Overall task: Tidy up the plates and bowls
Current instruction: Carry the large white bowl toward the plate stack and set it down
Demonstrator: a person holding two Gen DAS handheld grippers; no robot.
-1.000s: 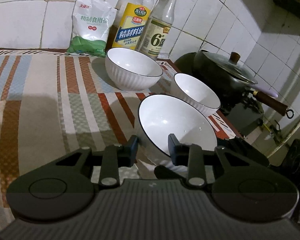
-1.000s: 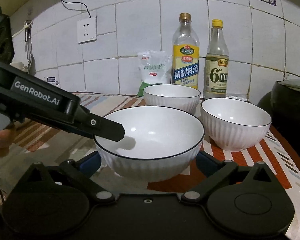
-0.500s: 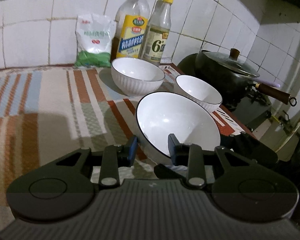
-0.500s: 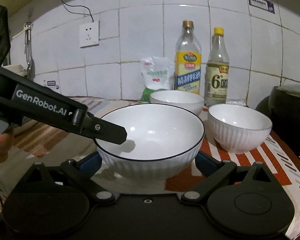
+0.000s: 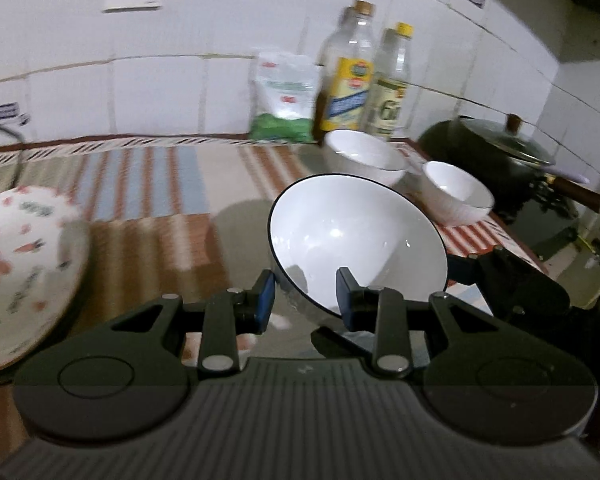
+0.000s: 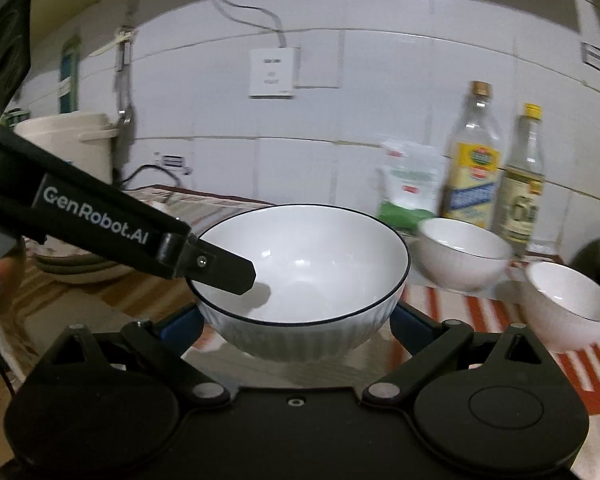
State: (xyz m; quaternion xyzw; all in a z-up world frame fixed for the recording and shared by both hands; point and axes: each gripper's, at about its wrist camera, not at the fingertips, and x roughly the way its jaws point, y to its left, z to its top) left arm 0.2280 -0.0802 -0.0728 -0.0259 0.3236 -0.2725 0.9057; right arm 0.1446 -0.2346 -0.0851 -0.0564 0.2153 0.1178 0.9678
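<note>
The striped woven cloth in red, tan and blue (image 5: pixel 148 184) covers the counter and carries everything else. Behind it stands the white tiled wall (image 6: pixel 220 168), with a white socket plate (image 6: pixel 274 72) high up. At the far right, off the cloth, sits a dark lidded wok with a wooden handle (image 5: pixel 496 156).

At the near left edge of the left wrist view lies a white plate printed with pink flowers (image 5: pixel 16 272), blurred.

The large white ribbed bowl with a thin dark rim (image 6: pixel 300 276) is lifted clear of the cloth, centre scene, carried between both my tools. My right gripper (image 6: pixel 296 320) is clamped across its outer walls, one blue pad on each side. My left gripper (image 5: pixel 306 294) pinches the bowl's left rim: the inner finger (image 5: pixel 346 292) lies inside the bowl, the outer blue pad (image 5: pixel 266 294) outside the wall. In the right wrist view, that left tool enters from the left as a black bar with white lettering.

Two smaller white ribbed bowls rest on the cloth to the right: the farther bowl (image 6: pixel 464 254) just in front of the bottles, the nearer bowl (image 6: pixel 568 304) beside it, close but whether touching I cannot tell.

Against the wall stand a clear bottle with a yellow label (image 6: pixel 474 160), a clear bottle with a yellow cap (image 6: pixel 526 176) and a white-and-green packet (image 6: pixel 408 188).
</note>
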